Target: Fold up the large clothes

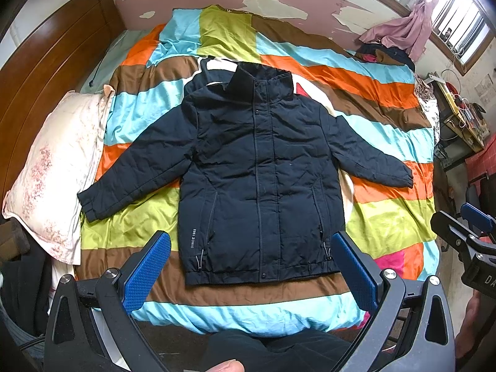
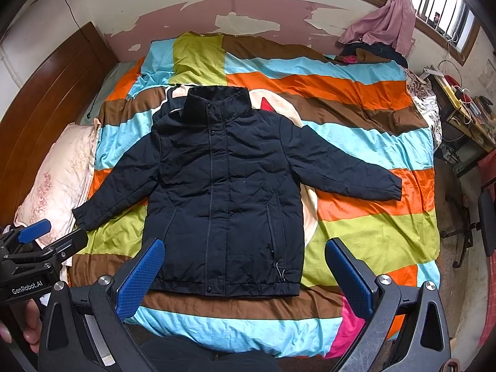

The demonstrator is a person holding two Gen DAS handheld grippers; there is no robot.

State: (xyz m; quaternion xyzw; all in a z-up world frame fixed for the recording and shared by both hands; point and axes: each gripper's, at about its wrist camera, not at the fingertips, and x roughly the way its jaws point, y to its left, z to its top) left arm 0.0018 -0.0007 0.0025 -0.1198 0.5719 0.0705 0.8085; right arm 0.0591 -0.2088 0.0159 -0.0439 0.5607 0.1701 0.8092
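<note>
Navy padded jacket (image 1: 257,173) lies flat, sleeves spread, at frame centre; left gripper (image 1: 251,266) and right gripper (image 2: 245,272) hover spread, empty.

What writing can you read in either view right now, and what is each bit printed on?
"SINCE 1968": printed vertically on the jacket, low on its front near the hem.
"GenRobot.AI": on the left gripper body.
"DA", cut off by the frame edge: on the right gripper body.
Wall papers: too small.

The dark jacket (image 1: 257,170) hides most of a cream garment (image 1: 342,186) beneath it; its shape is unclear.
</note>
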